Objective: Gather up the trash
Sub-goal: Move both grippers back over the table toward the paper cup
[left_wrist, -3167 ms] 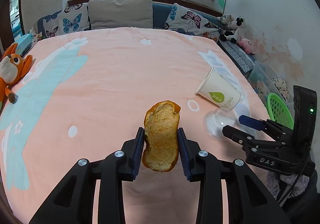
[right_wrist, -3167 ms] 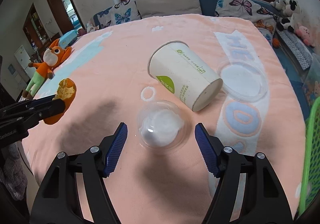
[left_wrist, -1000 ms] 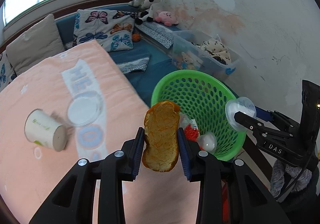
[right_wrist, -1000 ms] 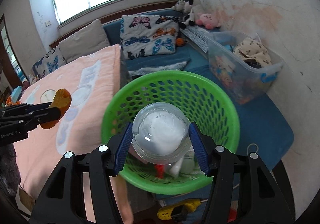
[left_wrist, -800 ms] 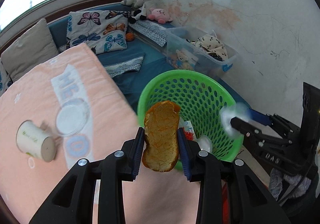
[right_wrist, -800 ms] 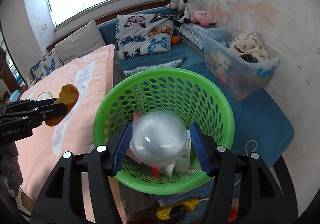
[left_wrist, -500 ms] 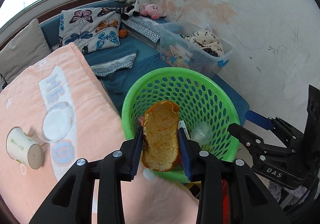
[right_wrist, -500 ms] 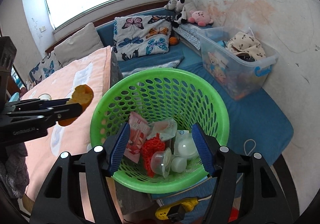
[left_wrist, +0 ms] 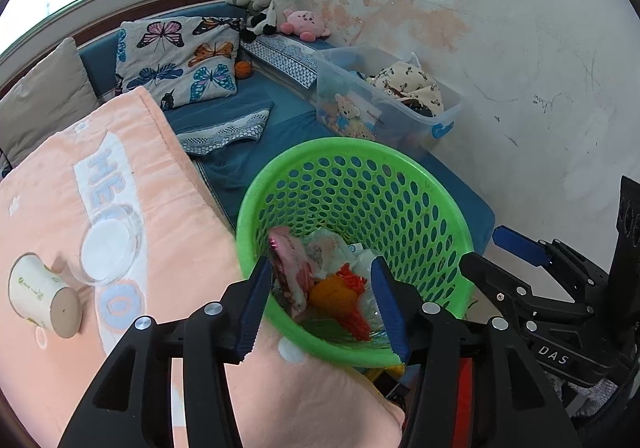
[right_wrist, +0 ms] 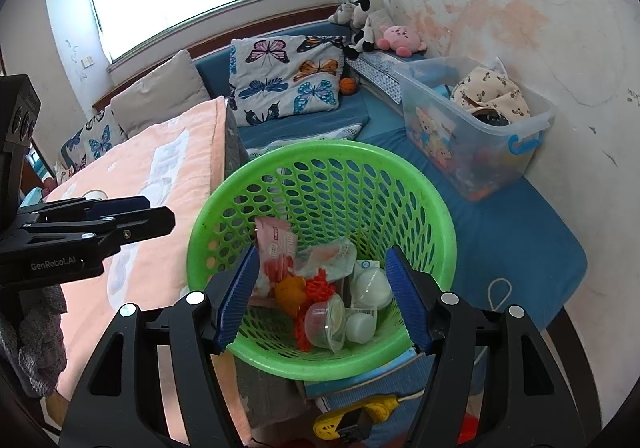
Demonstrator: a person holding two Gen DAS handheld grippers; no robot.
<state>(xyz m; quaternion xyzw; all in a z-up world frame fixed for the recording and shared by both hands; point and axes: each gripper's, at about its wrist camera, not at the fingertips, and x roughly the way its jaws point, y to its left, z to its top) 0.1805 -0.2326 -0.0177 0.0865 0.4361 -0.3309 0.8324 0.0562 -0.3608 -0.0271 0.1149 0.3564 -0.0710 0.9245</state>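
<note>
A green perforated basket (left_wrist: 400, 184) (right_wrist: 400, 176) stands on the floor beside the bed. Inside lie the orange peel (left_wrist: 334, 294) (right_wrist: 289, 290), clear plastic lids (right_wrist: 370, 288), a pink packet (right_wrist: 276, 242) and red netting. My left gripper (left_wrist: 322, 308) is open and empty, just above the basket's near rim. My right gripper (right_wrist: 324, 298) is open and empty over the basket; it also shows at the right of the left wrist view (left_wrist: 508, 260). A white paper cup (left_wrist: 40, 296) and a clear lid (left_wrist: 106, 252) lie on the pink bedspread.
The pink bedspread (left_wrist: 120, 208) ends right at the basket. A clear storage box (right_wrist: 476, 128) of toys stands against the stained wall. Butterfly pillows (right_wrist: 288, 76) and plush toys (right_wrist: 368, 20) sit behind. A yellow object (right_wrist: 352, 420) lies under the basket.
My left gripper has opened and the orange peel has dropped into the basket. Before that, my right gripper let the clear lid fall in. Both grippers have moved from the bed to the basket.
</note>
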